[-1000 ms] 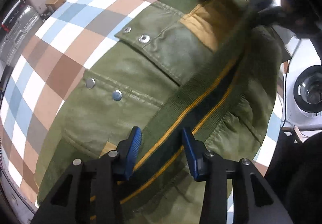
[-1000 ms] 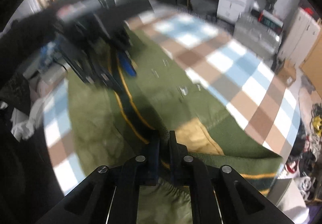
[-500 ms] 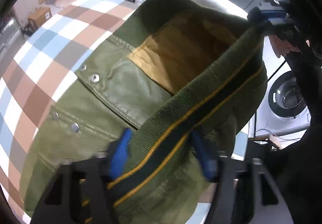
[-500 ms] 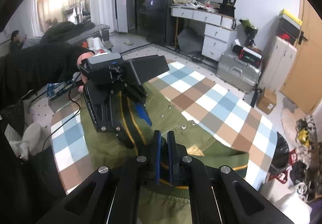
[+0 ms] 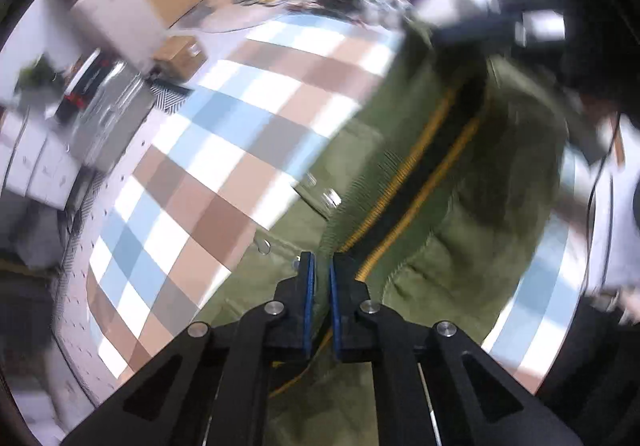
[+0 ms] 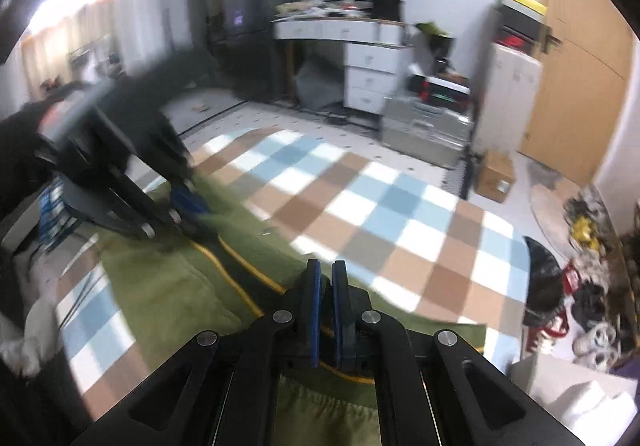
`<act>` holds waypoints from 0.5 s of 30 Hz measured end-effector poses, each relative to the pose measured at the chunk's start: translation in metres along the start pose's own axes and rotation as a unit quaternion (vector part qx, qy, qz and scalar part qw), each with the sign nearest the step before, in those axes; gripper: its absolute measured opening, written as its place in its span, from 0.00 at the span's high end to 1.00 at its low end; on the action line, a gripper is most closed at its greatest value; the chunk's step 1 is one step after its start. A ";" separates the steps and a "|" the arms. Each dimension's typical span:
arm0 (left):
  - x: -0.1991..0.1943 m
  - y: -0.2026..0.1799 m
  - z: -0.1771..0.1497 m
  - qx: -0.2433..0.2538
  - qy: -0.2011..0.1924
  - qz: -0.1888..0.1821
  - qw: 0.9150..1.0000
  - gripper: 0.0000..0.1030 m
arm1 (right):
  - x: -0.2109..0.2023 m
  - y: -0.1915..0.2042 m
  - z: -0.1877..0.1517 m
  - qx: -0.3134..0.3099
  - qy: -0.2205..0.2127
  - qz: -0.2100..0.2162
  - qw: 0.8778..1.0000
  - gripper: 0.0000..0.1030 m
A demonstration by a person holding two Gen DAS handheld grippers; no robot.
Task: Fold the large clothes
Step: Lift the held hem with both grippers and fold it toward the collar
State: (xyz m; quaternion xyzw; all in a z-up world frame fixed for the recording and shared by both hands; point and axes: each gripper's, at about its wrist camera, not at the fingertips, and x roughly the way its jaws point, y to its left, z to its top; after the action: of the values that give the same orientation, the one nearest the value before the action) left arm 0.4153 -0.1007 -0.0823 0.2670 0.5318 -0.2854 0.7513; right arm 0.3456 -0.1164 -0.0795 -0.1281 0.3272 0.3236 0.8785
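An olive green jacket (image 5: 472, 205) with a ribbed hem band (image 5: 404, 181) striped in black and yellow lies on a checked cloth (image 5: 224, 149). My left gripper (image 5: 321, 274) is shut on the near end of the hem band. My right gripper (image 6: 323, 278) is shut on the other end of the same band (image 6: 240, 274); the jacket (image 6: 168, 286) hangs below it. The left gripper also shows blurred at the left of the right wrist view (image 6: 188, 205). The band runs taut between the two grippers.
The checked cloth (image 6: 380, 213) in blue, brown and white covers the table. Around it stand a silver case (image 6: 424, 129), white drawers (image 6: 368, 73), a dark fridge (image 6: 248, 17), a cardboard box (image 6: 496, 175) and shoes (image 6: 592, 330) on the floor.
My left gripper has closed from open onto the hem band. Both grippers have lifted and swung with the hem; the yellow lining that showed before is now hidden.
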 end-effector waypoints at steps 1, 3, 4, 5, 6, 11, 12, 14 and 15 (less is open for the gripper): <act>0.003 0.014 0.011 -0.032 -0.011 0.037 0.999 0.99 | 0.008 -0.013 0.000 0.026 0.004 0.002 1.000 0.96; 0.018 0.040 0.014 -0.072 0.000 0.079 0.994 1.00 | 0.030 -0.032 -0.003 0.052 0.010 -0.022 0.998 0.96; 0.032 0.054 0.016 -0.105 0.000 0.066 0.992 1.00 | 0.045 -0.040 -0.006 0.068 0.023 -0.021 0.997 0.96; 0.043 0.057 0.013 -0.119 0.012 0.047 0.992 1.00 | 0.057 -0.046 -0.010 0.083 0.036 -0.024 0.996 0.96; 0.059 0.059 0.010 -0.120 0.025 0.043 0.991 1.00 | 0.080 -0.049 -0.018 0.091 0.058 -0.038 0.993 1.00; 0.070 0.062 -0.028 -0.138 0.053 0.056 0.987 1.00 | 0.140 -0.071 -0.052 0.139 0.151 -0.056 0.977 1.00; 0.060 0.063 -0.045 -0.147 0.053 0.046 0.987 1.00 | 0.134 -0.073 -0.049 0.138 0.146 -0.057 0.978 1.00; 0.035 0.065 -0.073 -0.161 0.051 0.049 0.984 0.94 | 0.116 -0.074 -0.046 0.142 0.134 -0.066 0.978 0.96; 0.021 0.066 -0.086 -0.161 0.050 0.054 0.984 0.76 | 0.097 -0.074 -0.044 0.147 0.119 -0.054 0.981 0.91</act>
State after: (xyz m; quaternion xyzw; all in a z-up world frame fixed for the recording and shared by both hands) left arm 0.4121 0.0023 -0.1205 0.1845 0.5928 -0.1414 0.7711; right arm 0.4283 -0.1448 -0.1757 -0.0523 0.4657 0.2069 0.8588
